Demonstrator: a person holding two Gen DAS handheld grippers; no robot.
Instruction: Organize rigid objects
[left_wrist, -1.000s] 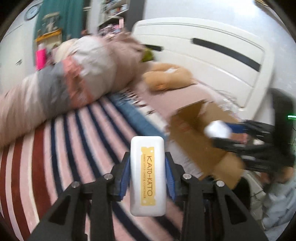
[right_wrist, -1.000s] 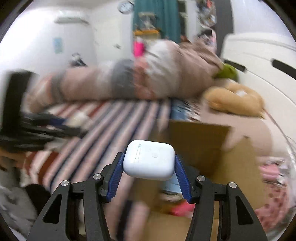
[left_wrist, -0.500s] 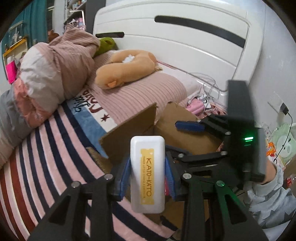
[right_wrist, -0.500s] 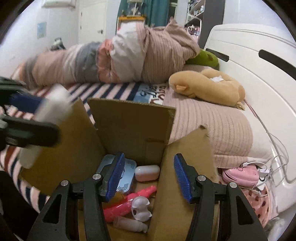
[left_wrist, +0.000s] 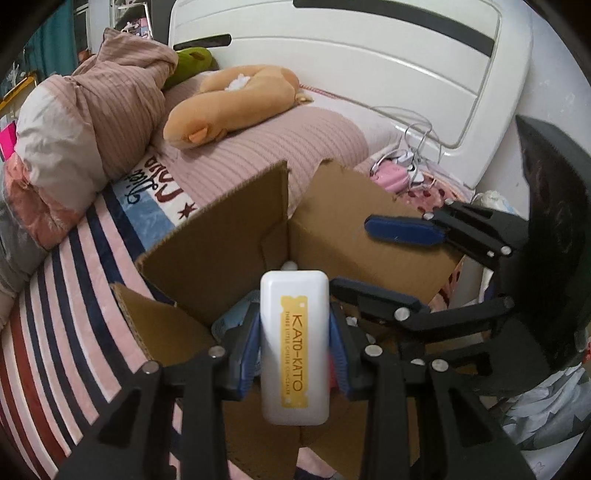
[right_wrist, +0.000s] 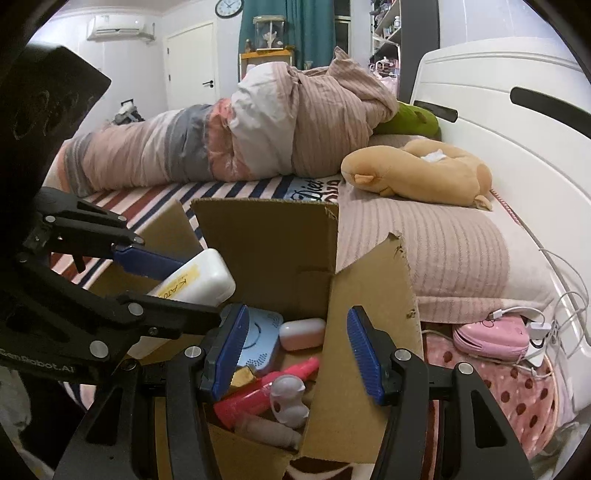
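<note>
While the left hand-held gripper (left_wrist: 293, 350) clamps a white KATO-KATO case (left_wrist: 294, 347) over the cardboard box (right_wrist: 280, 254), the right hand-held gripper (right_wrist: 293, 354) gapes, apparently empty.

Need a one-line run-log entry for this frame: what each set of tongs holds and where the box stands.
left tongs: shut on white KATO-KATO case, above open cardboard box | right tongs: open, empty, over box | box: on bed, holds several items

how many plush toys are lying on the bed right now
2. An orange plush lies on the pink pillow near the headboard, and a green plush sits behind it, partly tucked under the bunched duvet. Others may be hidden.
</note>
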